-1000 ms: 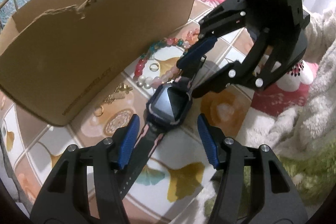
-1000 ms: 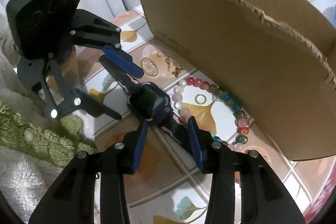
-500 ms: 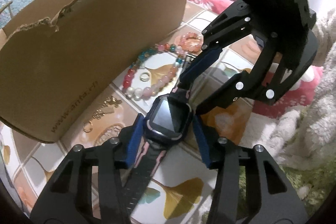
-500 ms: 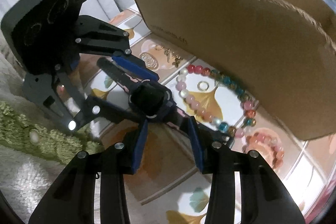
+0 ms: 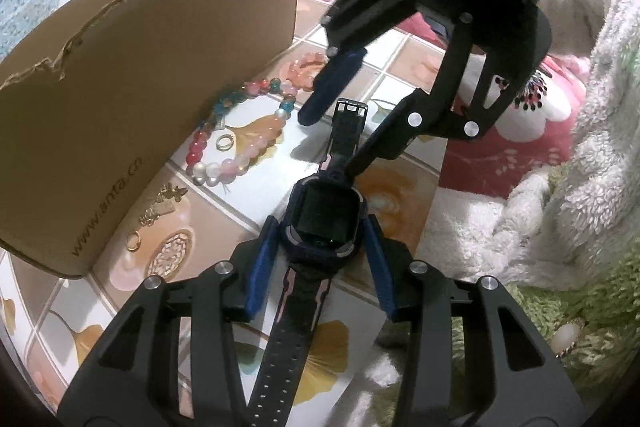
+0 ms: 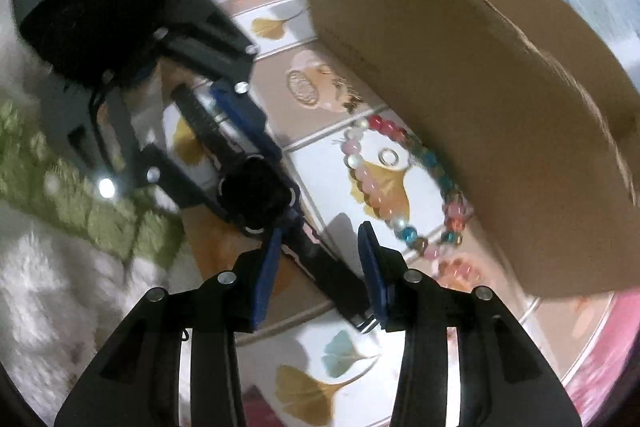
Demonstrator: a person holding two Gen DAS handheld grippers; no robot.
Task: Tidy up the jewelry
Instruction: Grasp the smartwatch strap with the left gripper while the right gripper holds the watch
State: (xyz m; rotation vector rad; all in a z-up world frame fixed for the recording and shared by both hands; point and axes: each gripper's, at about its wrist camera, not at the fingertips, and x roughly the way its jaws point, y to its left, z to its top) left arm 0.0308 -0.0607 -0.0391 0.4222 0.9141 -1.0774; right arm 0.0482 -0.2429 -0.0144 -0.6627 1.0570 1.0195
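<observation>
- Watch [image 5: 325,217] is the thing in hand: a dark smartwatch with a square case and a long perforated strap, lying across the ginkgo-patterned tablecloth [image 5: 256,195] just in front of the cardboard box [image 5: 132,75].
- Left gripper [image 5: 320,259] has its blue pads on either side of the watch case and the jaws are closing on it; the pads look pressed to the case flanks, so I read it as gripped.
- Right gripper [image 6: 318,267] straddles the buckle end of the strap. The strap runs slantwise between the blue pads with daylight on one side, so whether it is actually pinched I cannot tell.
- Handling, as I judge it: the case is rigid and light, good to clamp by its sides, while the glass face should be kept off the pads. The strap is floppy rubber and will droop and swing when lifted, so holding both case and strap end makes sense.
- The box stands with a torn upper edge; its inside is hidden from both views, so what it holds I cannot say.
- Lying loose on the cloth beside the box wall: a beaded bracelet [image 5: 240,131] in pink, red and blue, a small ring [image 5: 225,143] inside its loop, a second orange bead bracelet [image 5: 308,67] further along, and some gold trinkets [image 5: 156,211] close to the box corner.
</observation>
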